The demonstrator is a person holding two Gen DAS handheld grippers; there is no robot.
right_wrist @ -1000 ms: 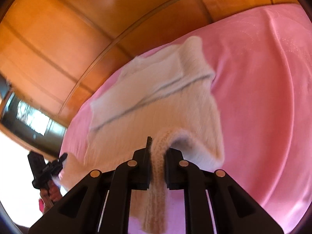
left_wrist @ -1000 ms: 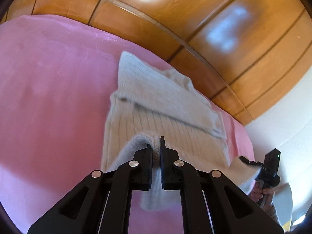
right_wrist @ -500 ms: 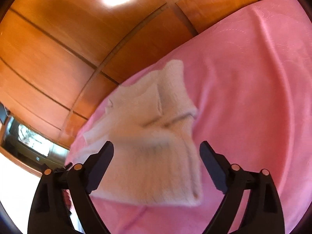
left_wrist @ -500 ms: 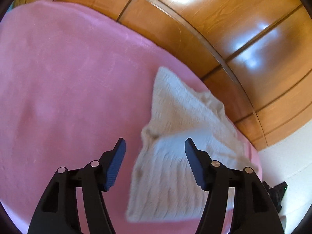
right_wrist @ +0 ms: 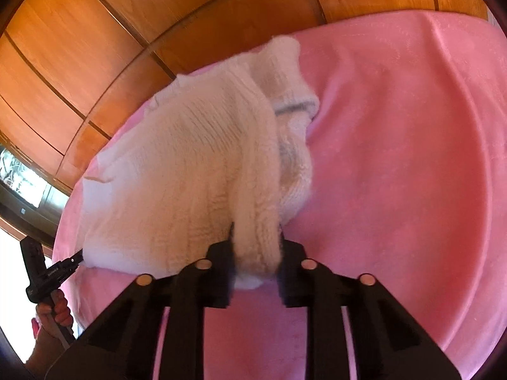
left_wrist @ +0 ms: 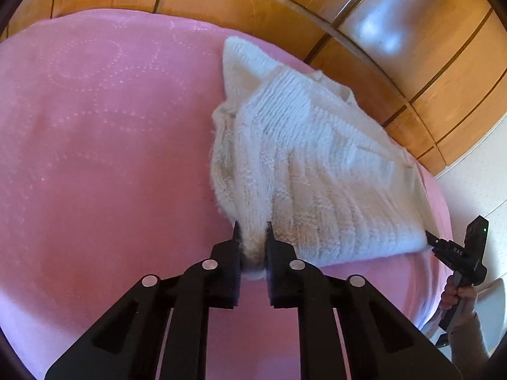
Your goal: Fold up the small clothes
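Left wrist view first: on the far left spreads the pink blanket (left_wrist: 95, 145), faintly dotted with stitched curves, covering the surface under everything. Toward the middle, my left gripper (left_wrist: 252, 237) has its two black fingers (left_wrist: 226, 266) pressed together on the near left corner of the white knitted sweater (left_wrist: 317, 164), a tuft of the knit bunched between them. The sweater lies folded on the blanket, its ribbed top layer running away from me toward the wooden panels (left_wrist: 285, 9) behind. At the far right edge my right gripper (left_wrist: 428, 237) meets the sweater's other near corner, with my right hand (left_wrist: 459, 297) wrapped around its handle.

Right wrist view, again from the left: my left hand (right_wrist: 55, 312) grips its tool low at the edge, its tip touching the sweater's corner there. The sweater (right_wrist: 190, 171) fills the middle, thick and fuzzy, blurred in places. My right gripper (right_wrist: 255, 240) is clamped on a fat roll of its near right corner. To the right the blanket (right_wrist: 412, 158) runs on in soft creases, wooden panels (right_wrist: 95, 47) behind.
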